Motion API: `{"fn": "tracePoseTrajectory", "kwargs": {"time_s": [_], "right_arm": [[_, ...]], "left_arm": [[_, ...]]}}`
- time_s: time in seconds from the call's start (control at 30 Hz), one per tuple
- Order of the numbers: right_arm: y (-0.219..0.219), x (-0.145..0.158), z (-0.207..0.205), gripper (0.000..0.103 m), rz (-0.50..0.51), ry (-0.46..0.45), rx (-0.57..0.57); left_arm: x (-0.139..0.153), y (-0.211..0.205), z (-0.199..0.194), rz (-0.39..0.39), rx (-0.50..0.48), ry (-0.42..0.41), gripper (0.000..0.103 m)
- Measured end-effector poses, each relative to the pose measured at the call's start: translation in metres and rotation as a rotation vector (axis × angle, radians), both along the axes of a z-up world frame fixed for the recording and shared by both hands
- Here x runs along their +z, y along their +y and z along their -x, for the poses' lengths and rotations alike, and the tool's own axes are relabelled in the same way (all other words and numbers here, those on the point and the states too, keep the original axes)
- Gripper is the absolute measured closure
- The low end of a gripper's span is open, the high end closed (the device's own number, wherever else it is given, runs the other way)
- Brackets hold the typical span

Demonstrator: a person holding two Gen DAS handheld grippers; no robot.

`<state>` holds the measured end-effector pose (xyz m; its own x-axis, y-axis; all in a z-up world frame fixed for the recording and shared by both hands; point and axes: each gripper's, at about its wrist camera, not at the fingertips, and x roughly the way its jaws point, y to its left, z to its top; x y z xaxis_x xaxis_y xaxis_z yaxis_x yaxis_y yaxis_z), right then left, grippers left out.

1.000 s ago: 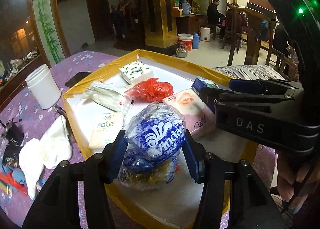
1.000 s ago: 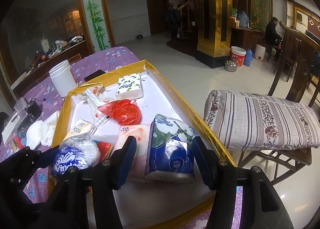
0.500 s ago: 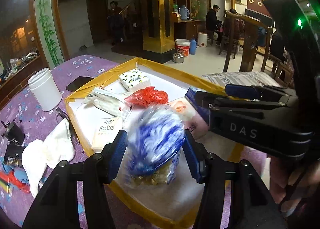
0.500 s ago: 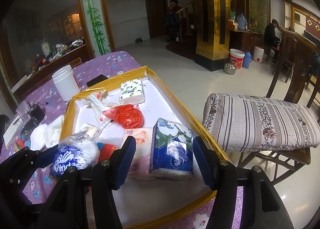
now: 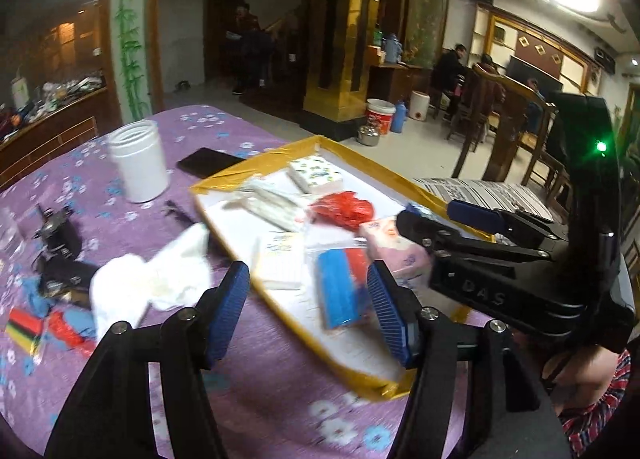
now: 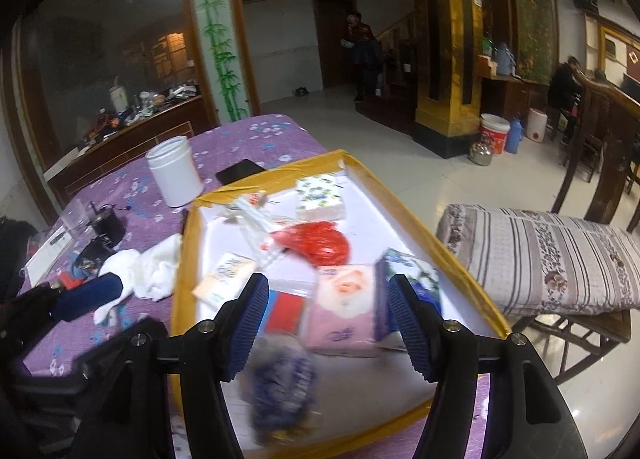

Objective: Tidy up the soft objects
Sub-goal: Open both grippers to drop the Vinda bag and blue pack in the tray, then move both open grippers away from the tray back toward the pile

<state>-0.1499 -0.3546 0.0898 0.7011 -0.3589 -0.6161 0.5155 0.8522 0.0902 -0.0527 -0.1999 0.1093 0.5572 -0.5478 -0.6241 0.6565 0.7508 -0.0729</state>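
A white tray with a yellow rim (image 5: pixel 224 185) (image 6: pixel 188 251) holds soft packs: a pink tissue pack (image 6: pixel 344 309), a blue tissue pack (image 6: pixel 416 283), a red bag (image 6: pixel 316 241), a floral pack (image 6: pixel 320 201), a "Face" pack (image 6: pixel 224 279) and a blue-red pack (image 5: pixel 340 283). The blue-white Vinda bag (image 6: pixel 282 383) lies blurred at the tray's near end, between my right gripper's fingers. My left gripper (image 5: pixel 308 311) is open and empty over the tray's left rim. My right gripper (image 6: pixel 328 323) is open above the tray.
White cloths (image 5: pixel 152 279) lie on the purple tablecloth left of the tray. A white jar (image 5: pixel 138 161), a black phone (image 5: pixel 208 161) and small gadgets (image 5: pixel 60 235) stand farther left. A striped cushion on a chair (image 6: pixel 548 259) is to the right.
My left gripper has opened and let go of the Vinda bag, which dropped into the tray's near end. The left gripper swung left. The right gripper pulled back slightly.
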Motion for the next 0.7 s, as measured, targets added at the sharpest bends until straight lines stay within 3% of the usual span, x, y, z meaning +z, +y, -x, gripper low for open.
{"fn": "tracePoseTrajectory", "kwargs": {"time_s": [0.33, 0.7], "right_arm": [[0.061, 0.006, -0.027, 0.036, 0.029, -0.002, 0.151], [0.161, -0.052, -0.079, 0.035, 0.022, 0.14, 0.446]], "left_arm": [[-0.009, 0.089, -0.031, 0.039, 0.2, 0.055, 0.042], [-0.038, 0.206, -0.074, 0.066, 0.511, 0.173, 0.042]]}}
